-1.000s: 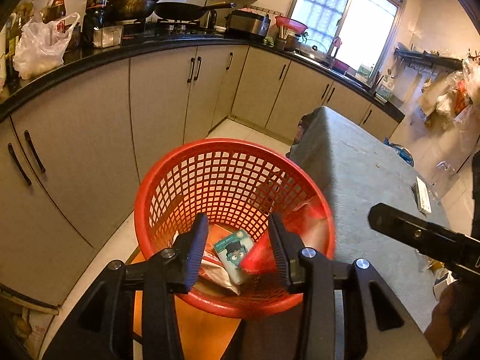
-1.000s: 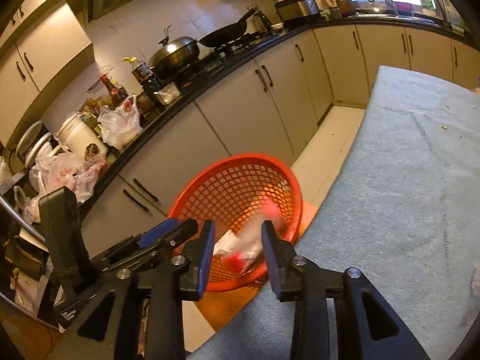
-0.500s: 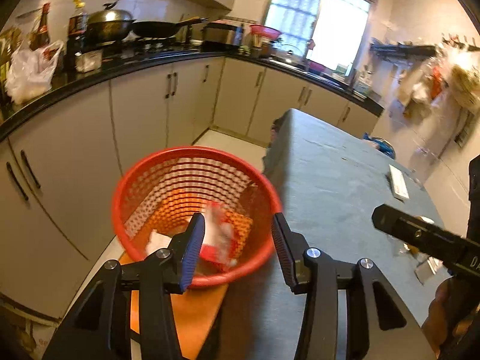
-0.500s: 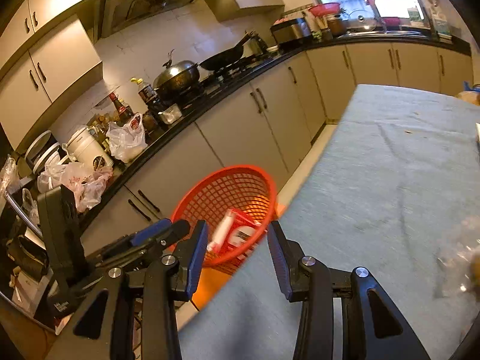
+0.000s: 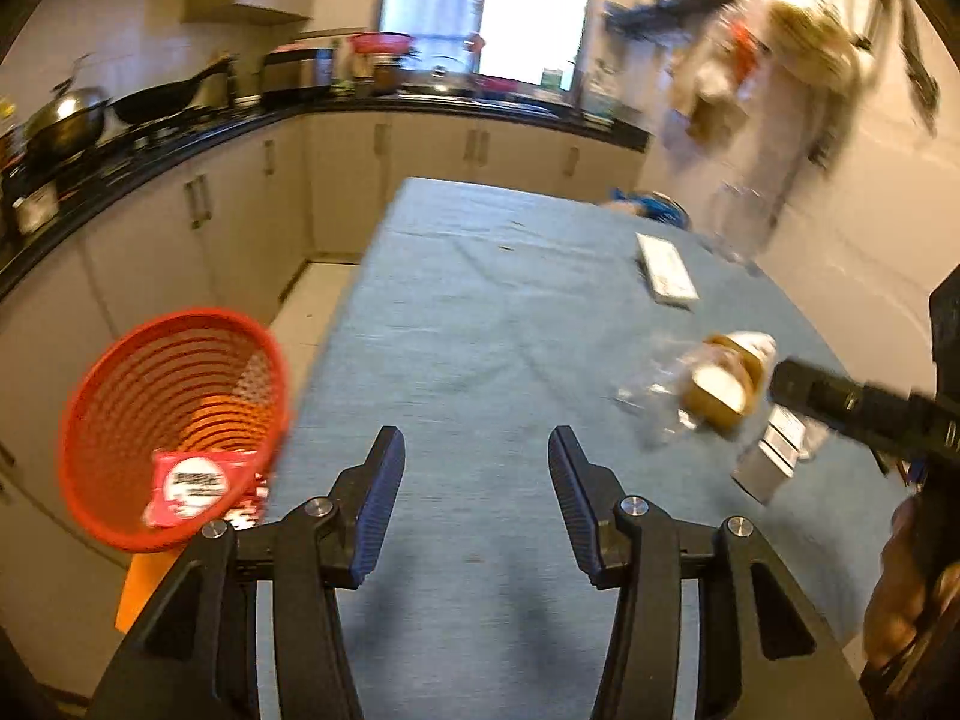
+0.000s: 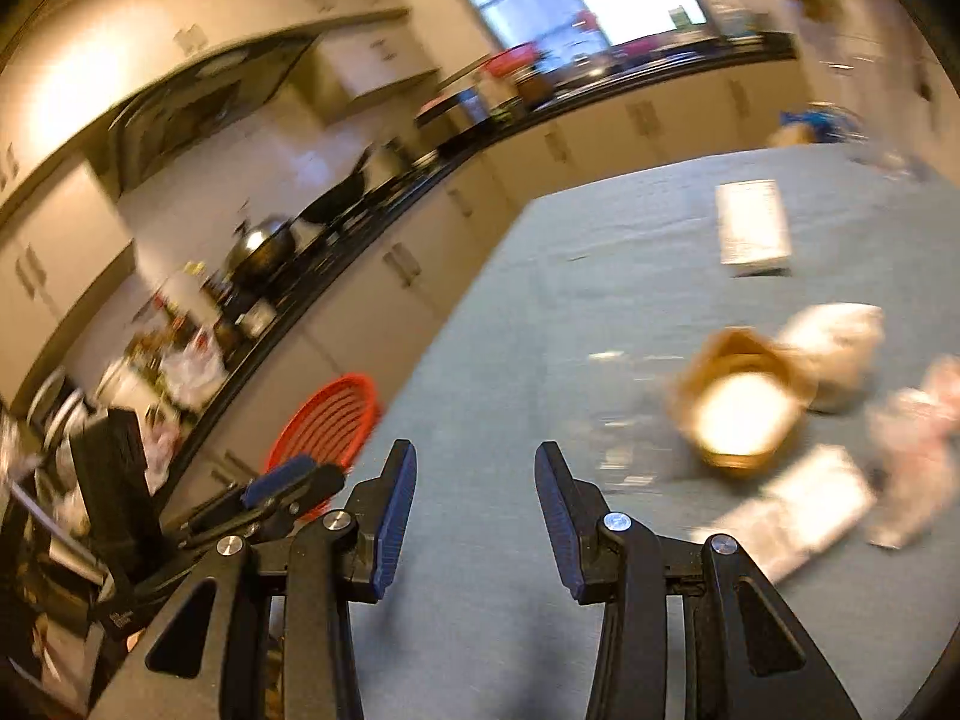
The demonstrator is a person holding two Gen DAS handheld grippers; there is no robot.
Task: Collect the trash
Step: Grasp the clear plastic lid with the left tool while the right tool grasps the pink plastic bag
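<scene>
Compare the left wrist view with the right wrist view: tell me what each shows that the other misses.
Left only: a red wrapper lying inside the red basket.
Right only: crumpled whitish trash at the table's right side.
Both: the basket beside the table, a gold cup in clear wrap, two flat white boxes, and an open, empty gripper in front, left gripper and right gripper.

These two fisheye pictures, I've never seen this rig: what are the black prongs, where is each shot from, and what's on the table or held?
The prongs are the fingers of two hand-held grippers, each carrying its own camera looking along them. One view is from the left gripper, the other from the right gripper. Both are open and hold nothing. On the blue-grey table lie a bagged bread piece, a flat white box and a few blurred wrappers. The red basket beside the table holds a red packet.
</scene>
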